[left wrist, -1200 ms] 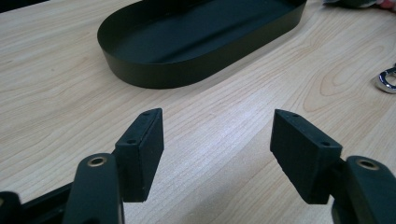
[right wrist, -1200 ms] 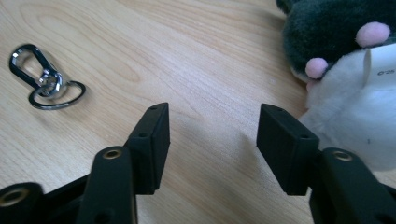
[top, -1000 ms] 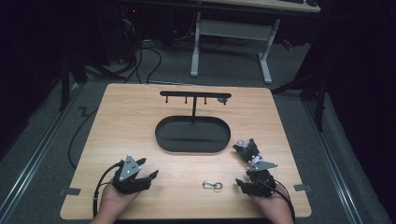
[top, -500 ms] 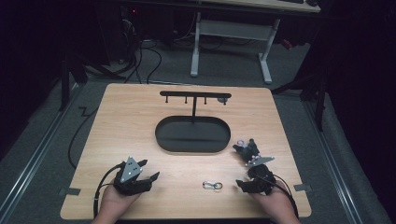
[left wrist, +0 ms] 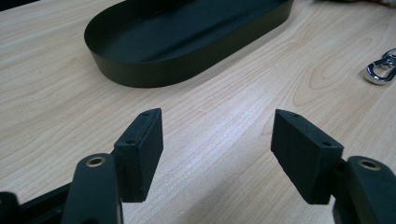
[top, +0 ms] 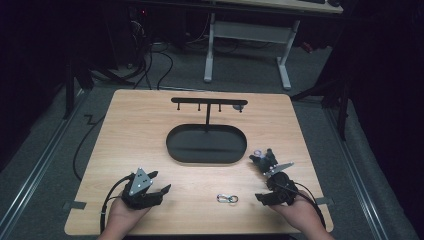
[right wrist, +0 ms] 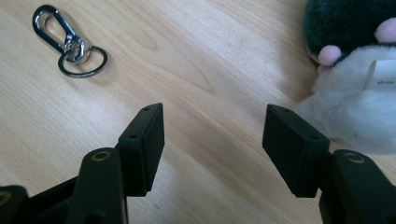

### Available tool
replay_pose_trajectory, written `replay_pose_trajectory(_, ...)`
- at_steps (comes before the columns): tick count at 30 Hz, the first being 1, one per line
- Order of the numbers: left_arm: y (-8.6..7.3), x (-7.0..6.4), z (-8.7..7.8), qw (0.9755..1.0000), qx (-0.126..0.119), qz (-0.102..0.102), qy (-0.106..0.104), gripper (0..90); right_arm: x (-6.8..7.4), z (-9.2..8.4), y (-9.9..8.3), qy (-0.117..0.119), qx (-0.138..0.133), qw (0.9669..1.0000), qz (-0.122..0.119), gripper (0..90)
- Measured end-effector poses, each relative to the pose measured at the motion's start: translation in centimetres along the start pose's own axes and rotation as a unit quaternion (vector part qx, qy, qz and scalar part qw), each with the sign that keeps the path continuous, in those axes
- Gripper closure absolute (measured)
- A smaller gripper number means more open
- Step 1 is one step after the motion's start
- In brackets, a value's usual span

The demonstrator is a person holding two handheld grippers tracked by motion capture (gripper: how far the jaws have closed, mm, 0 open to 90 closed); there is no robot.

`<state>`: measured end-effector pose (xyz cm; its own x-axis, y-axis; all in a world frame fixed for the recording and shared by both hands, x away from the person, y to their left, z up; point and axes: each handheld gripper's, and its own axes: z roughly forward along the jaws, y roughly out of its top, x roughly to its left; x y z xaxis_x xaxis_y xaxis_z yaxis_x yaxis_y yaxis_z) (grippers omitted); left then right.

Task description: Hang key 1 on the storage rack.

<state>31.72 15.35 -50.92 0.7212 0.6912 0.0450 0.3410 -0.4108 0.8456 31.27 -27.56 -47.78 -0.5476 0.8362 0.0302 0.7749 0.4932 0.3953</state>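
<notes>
The plush toy [top: 263, 159] lies on the counter [top: 140, 135] just beside the right tool [right wrist: 212, 126], whose jaws have just been opening and stand wide with nothing between them. The carabiner keyring [top: 227, 198] and the open, empty left tool [top: 159, 183] are unchanged.

From my remote station I see a light wooden table [top: 125, 130] standing on grey carpet [top: 45, 150] in a dark room. Behind it stands a desk with a white frame [top: 245, 35], black cables [top: 150, 55] tangled on the floor at its left. Metal rails [top: 30, 175] flank the table on both sides.
</notes>
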Motion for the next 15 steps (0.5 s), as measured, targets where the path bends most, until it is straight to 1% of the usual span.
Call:
replay_pose_trajectory(1,0.0,0.0,0.0,1.0,0.0,0.0,-0.001,35.0,0.0,-0.2,0.1,0.003,0.01,0.9999,0.0,36.7)
replay_pose_trajectory(2,0.0,0.0,0.0,1.0,0.001,0.002,-0.001,35.0,0.0,-0.3,0.2,0.005,0.013,0.9999,0.001,36.7)
replay_pose_trajectory(6,0.0,0.0,0.1,1.0,0.0,0.001,-0.001,35.0,-0.3,-0.6,0.2,0.002,0.02,0.9998,-0.005,34.9)
replay_pose_trajectory(7,0.0,0.1,0.1,1.0,0.001,0.002,-0.001,35.0,-0.5,-0.9,0.1,0.003,0.024,0.9997,0.004,33.6)
replay_pose_trajectory(9,0.0,0.1,0.1,1.0,0.001,0.002,-0.001,34.9,-0.6,-1.0,0.1,0.001,0.026,0.9996,0.006,32.7)
replay_pose_trajectory(11,0.0,0.0,0.1,1.0,0.001,0.002,-0.002,34.9,-1.0,-1.5,0.0,-0.007,0.03,0.9995,0.012,30.0)
replay_pose_trajectory(12,0.0,0.0,0.1,1.0,0.001,0.003,-0.002,34.9,-1.2,-1.6,-0.1,-0.007,0.03,0.9994,0.016,29.6)
replay_pose_trajectory(15,0.0,0.0,0.1,1.0,0.002,0.003,-0.003,34.9,-1.5,-1.9,-0.2,-0.009,0.031,0.9993,0.019,28.6)
